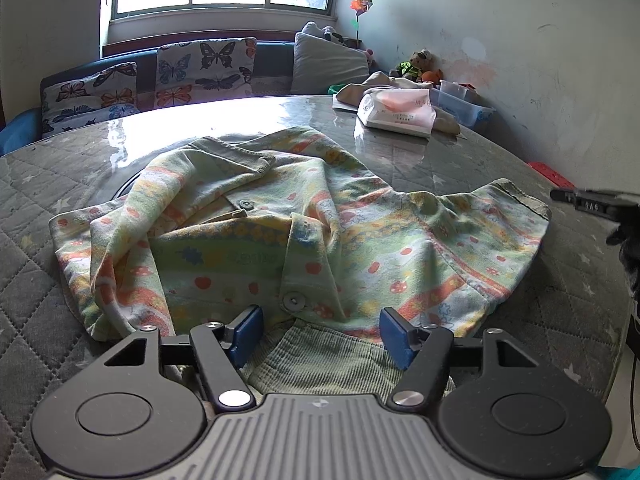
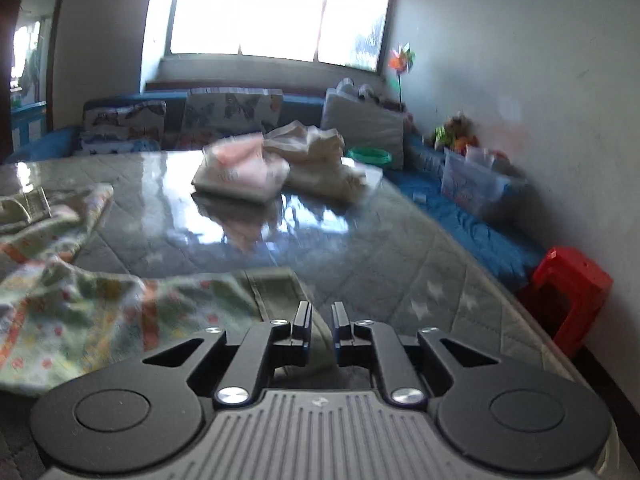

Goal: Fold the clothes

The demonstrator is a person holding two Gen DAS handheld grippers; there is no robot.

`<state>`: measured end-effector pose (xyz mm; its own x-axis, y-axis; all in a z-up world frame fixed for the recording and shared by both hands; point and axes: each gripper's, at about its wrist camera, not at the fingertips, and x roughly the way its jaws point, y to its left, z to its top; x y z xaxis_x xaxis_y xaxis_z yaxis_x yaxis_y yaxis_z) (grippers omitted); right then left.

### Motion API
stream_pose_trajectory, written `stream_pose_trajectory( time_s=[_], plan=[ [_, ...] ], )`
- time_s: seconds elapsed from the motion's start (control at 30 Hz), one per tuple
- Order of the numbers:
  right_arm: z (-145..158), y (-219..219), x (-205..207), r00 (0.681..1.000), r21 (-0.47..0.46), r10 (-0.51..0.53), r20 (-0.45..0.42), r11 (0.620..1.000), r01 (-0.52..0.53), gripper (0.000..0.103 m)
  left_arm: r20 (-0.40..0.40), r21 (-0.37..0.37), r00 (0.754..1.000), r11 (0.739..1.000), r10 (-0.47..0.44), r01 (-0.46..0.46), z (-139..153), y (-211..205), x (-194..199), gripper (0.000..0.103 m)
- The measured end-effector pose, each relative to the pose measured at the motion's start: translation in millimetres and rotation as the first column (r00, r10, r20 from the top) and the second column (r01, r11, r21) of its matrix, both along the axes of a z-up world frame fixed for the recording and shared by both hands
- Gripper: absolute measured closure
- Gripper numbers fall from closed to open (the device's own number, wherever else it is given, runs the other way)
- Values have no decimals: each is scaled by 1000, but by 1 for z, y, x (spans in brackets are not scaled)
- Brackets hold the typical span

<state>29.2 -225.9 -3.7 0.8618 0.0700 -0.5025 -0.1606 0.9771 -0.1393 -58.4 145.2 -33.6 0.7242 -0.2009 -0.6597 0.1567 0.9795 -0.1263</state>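
Lying crumpled on a glossy quilted grey table (image 1: 460, 160) was a soft patterned green cotton shirt (image 1: 280, 232). Left gripper (image 1: 322, 334) fingers spread over its ribbed hem; right gripper (image 2: 321, 326) fingers narrowly parted, pinching nothing, beside its sleeve. Beyond sat a tissue pack (image 1: 396, 114).

Right wrist view motion-blurred: pink-and-white tissue pack (image 2: 240, 174) print unreadable, butterfly-print cushions (image 2: 232, 114) smeared. Pastel patterned button shirt (image 1: 280, 236) ribbed hem partly hidden under left gripper (image 1: 322, 330). Red plastic stool (image 1: 552, 174) mostly cut off.
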Motion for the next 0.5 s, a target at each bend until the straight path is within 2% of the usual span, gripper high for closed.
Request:
stream_pose_trajectory(
  time_s=[0.1, 0.23, 0.37, 0.4, 0.5],
  plan=[
    [6, 19, 5, 997, 15, 73, -1, 997, -73, 82, 0, -1, 1000, 1000, 2, -2, 0, -1, 0, 34],
    [-4, 43, 18, 981, 83, 175, -82, 982, -168, 73, -1, -5, 1000, 1000, 3, -3, 0, 0, 1, 34],
    [-21, 53, 31, 972, 104, 185, -143, 980, -171, 69, -3, -9, 1000, 1000, 0, 0, 0, 1, 1, 34],
    [-23, 54, 33, 973, 104, 180, -146, 981, -166, 64, -3, -10, 1000, 1000, -2, 2, 0, 2, 1, 34],
    [-20, 55, 35, 977, 83, 156, -146, 986, -145, 61, -6, -20, 1000, 1000, -2, 2, 1, 3, 1, 34]
  ],
)
